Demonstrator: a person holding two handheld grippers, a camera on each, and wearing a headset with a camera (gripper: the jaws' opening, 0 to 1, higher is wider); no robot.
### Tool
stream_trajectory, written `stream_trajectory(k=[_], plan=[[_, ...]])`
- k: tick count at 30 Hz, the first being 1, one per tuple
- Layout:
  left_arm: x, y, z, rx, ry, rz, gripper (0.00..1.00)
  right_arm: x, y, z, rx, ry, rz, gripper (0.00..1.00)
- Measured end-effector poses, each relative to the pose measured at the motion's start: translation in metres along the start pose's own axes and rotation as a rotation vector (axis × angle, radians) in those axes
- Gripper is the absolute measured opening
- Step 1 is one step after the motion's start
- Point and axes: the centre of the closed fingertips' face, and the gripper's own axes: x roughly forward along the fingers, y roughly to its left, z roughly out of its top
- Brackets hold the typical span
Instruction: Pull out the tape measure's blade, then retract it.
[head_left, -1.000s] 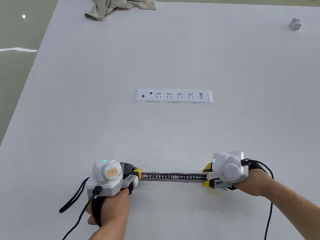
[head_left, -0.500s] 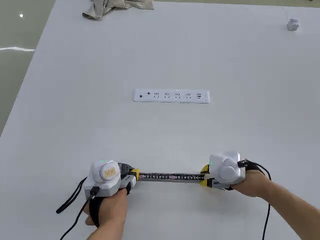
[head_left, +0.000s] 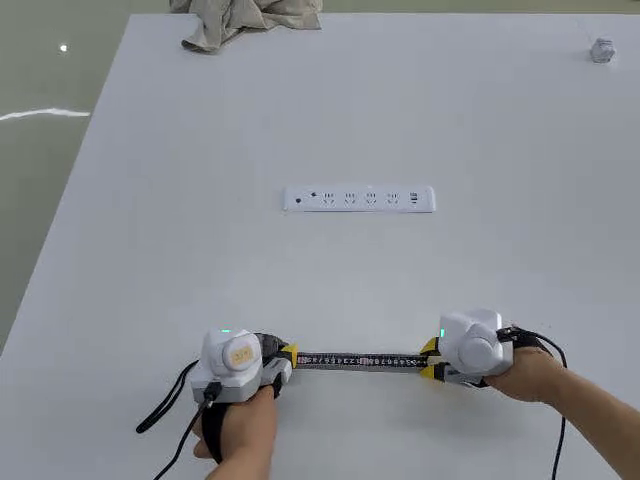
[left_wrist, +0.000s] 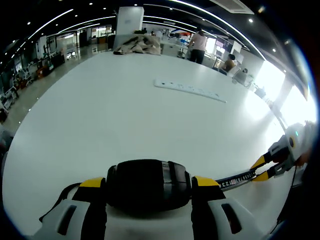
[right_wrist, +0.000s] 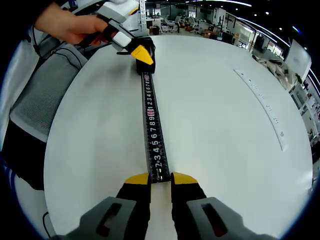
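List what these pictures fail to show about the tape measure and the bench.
- Right gripper view: tip of the blade pinched inside the right gripper.
- Head view: tape measure case mostly under the left gripper.
- Head view: blade numbers too small to read.
- Head view: small grey object at far corner, too small to name.
- Head view: cloth cut by top edge.

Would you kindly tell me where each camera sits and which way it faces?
Head view: on the headset, looking down at the table; left hand, right hand, left gripper, right gripper show.
Left gripper view: on the left gripper, facing across the table; its jaws, shut on the tape-measure case, show.
Right gripper view: on the right gripper, facing along the blade; its jaws and the left hand show.
Shared: the blade and power strip.
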Motion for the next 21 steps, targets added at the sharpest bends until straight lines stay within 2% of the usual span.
stream_trajectory(k=[21], plan=[[0.0015,0.0006,-0.001,0.016,0.005,-0.003,0.64,0.0038,0.001,0.0086,-0.019,-0.002,-0.004,0.14]])
